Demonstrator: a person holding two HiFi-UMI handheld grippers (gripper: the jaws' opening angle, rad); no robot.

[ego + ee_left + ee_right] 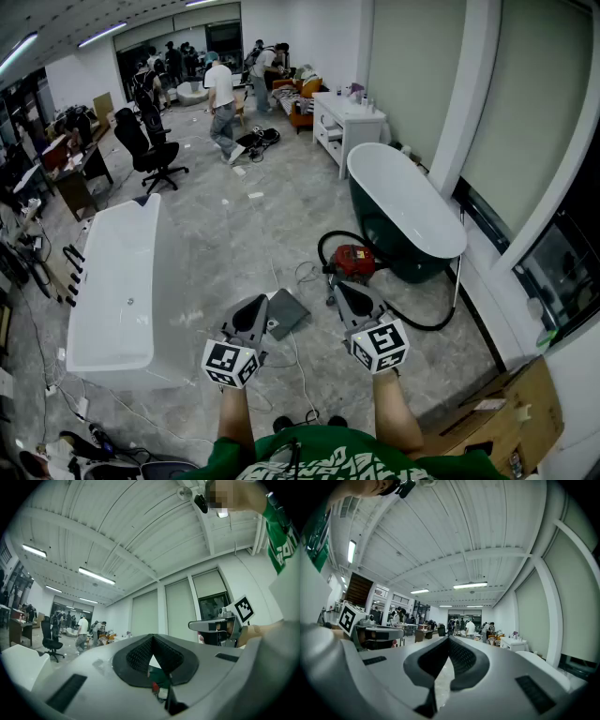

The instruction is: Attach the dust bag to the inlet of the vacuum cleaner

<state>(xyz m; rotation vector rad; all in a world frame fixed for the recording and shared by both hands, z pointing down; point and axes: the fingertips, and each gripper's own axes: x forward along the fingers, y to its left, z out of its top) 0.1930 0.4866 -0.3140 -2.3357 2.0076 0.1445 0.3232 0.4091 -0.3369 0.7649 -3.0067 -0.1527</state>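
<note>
Grey, flat and roughly square: the dust bag (287, 313), as it is judged to be, lies on the pale marbled floor (234, 234). The head view frames it between the two grippers, near the small red vacuum cleaner (354, 260) and not touching it. The cleaner stands just beside the dark green bathtub with a white interior (403, 211), with its black hose (424, 324) looped round it.

Left gripper (254, 306) and right gripper (348, 293) are held level above the floor, each with its jaws brought together on nothing.

Handling, by judgement: the bag should be light and limp, apart from a stiffer collar round its opening. That collar is the place to pinch, since the soft wall would crumple or tear. Which edge carries the collar cannot be told, and the cleaner's inlet is likewise not made out.

Only the head view shows bag, cleaner and hose. The two gripper views look out across the room and take in the white ribbed ceiling (478, 536) and distant people (83, 630). Each also shows the other gripper's square-marker cube (243, 609), and both confirm that the ribbed black pads (461, 656) meet at their tips.
</note>
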